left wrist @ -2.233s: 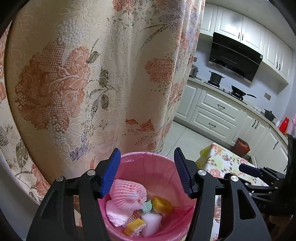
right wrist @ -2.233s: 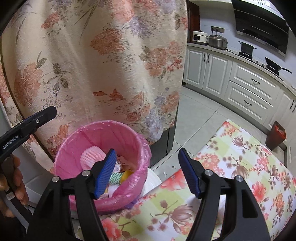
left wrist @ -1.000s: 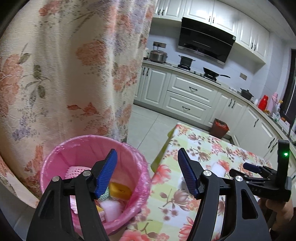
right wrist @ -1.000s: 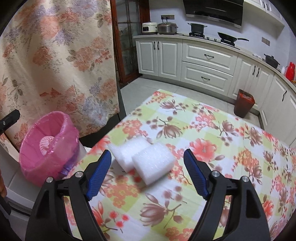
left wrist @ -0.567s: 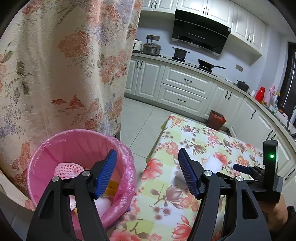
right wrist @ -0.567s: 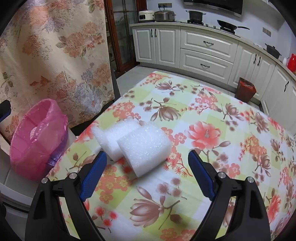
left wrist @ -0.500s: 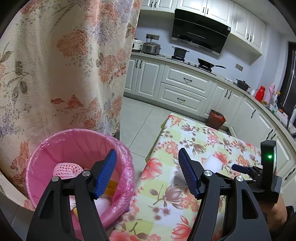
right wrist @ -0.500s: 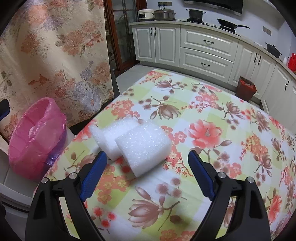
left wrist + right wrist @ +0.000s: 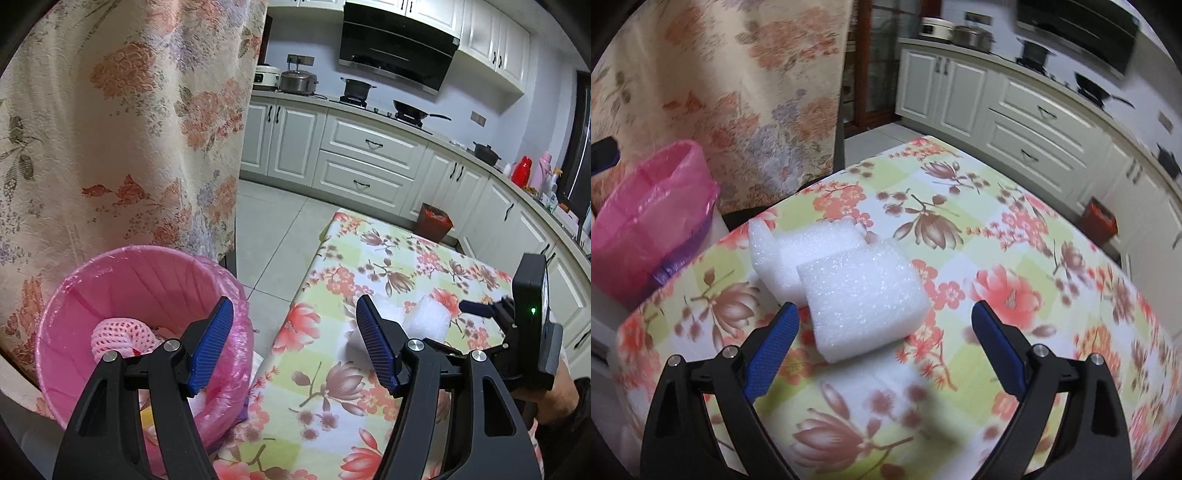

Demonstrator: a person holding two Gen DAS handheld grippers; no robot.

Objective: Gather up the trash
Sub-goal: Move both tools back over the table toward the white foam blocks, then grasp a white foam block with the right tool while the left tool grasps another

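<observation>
White kitchen cabinets (image 9: pixel 365 158) and a black range hood (image 9: pixel 397 59) fill the far side of the room, and a floral curtain (image 9: pixel 122 129) hangs at the left. On the flowered tabletop (image 9: pixel 1015 266) two white foam packing blocks lie touching: the nearer white foam block (image 9: pixel 862 291) sits in front of and partly over the farther white foam block (image 9: pixel 798 251), near the tabletop's left edge. The right gripper (image 9: pixel 884 349) hovers just above the near block with its blue-padded fingers (image 9: pixel 772 349) released and spread wide, having just been opening; the block lies ahead of the gap, with neither pad touching it. Off the tabletop's left edge stands the round bin lined with a pink plastic bag (image 9: pixel 144 273), holding a pink foam fruit net (image 9: pixel 123 338) and other scraps. The left gripper (image 9: pixel 295 345) hangs between the bin and the tabletop, its fingers apart and grasping nothing, one before the bin's rim, the other before the cloth. In the left wrist view, the right gripper's black body (image 9: pixel 532 321) with a green light shows at the far right, a person's hand beneath it.
</observation>
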